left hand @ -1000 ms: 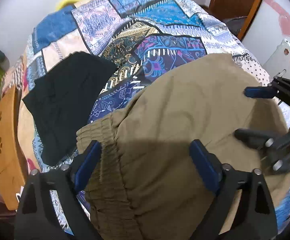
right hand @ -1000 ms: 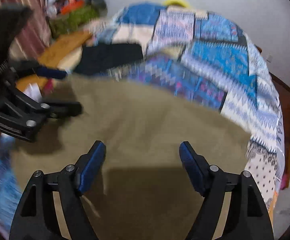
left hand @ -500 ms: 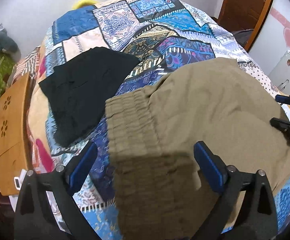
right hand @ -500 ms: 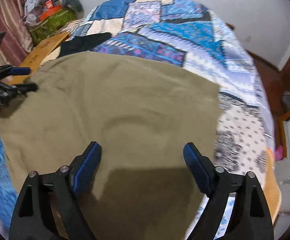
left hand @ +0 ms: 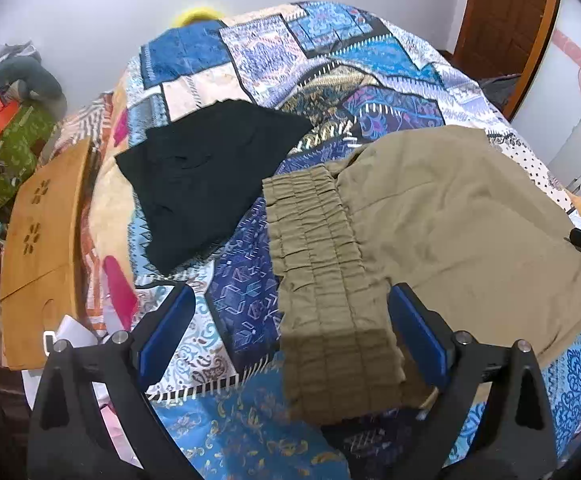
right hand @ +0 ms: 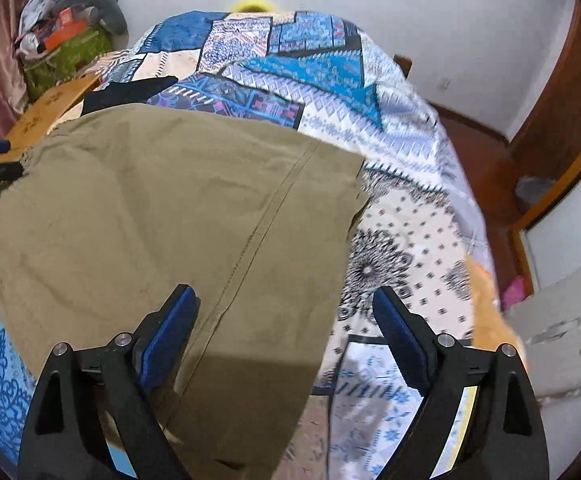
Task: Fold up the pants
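Landmark: olive-khaki pants (left hand: 450,216) lying flat on the patchwork bedspread (left hand: 322,60), taking up the near part of the bed in both wrist views.
Pants layout: the gathered elastic waistband (left hand: 322,280) is at the left end of the pants in the left wrist view; the plain cloth spreads away to the right of it. In the right wrist view a stitched seam (right hand: 258,228) runs down the pants, whose right edge ends on the white dotted part of the bedspread (right hand: 410,240).
Left gripper (left hand: 290,332): held above the waistband, jaws wide apart, nothing between them; its blue pads (left hand: 164,330) sit one off the waistband's left side over the bedspread, the other over its right side.
Right gripper (right hand: 286,336): above the other end of the pants, jaws wide apart and empty; left pad over the cloth near the seam, right pad past the pants' edge, over the bedspread.
Beyond the pants: a black garment (left hand: 206,176) lies on the bedspread, just past the waistband, apart from the pants.
Left of the pants: a wooden lap table (left hand: 38,232) at the bed's edge, beyond the black garment.
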Motion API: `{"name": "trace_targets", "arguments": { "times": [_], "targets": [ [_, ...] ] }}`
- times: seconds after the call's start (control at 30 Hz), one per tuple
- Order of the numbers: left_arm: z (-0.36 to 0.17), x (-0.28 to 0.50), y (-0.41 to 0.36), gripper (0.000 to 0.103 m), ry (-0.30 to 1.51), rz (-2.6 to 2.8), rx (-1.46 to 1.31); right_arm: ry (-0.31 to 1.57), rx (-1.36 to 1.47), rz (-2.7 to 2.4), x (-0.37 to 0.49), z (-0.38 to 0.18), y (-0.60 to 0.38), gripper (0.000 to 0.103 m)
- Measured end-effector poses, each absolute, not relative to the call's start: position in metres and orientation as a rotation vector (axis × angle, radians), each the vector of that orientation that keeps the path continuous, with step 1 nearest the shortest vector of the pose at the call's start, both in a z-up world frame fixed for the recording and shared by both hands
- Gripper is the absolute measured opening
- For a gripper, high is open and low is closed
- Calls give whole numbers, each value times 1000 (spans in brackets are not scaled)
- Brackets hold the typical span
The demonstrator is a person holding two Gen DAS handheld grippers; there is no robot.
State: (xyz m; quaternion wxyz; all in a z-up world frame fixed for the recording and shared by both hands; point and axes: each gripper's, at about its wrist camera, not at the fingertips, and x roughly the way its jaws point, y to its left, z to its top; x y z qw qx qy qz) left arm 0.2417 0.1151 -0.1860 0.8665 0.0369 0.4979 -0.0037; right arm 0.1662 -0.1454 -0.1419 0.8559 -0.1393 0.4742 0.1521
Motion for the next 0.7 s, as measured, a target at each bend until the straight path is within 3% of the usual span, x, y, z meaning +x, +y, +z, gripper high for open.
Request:
{"name": "trace_targets", "arguments": {
  "times": [0.4, 0.7],
  "targets": [
    [-135, 202, 119, 98, 848, 38, -49, 846, -220, 418, 140, -94, -114, 88],
    [-147, 181, 115, 98, 937, -63, -272, 839, -100, 521, 132, -92, -82, 88]
  ]
}}
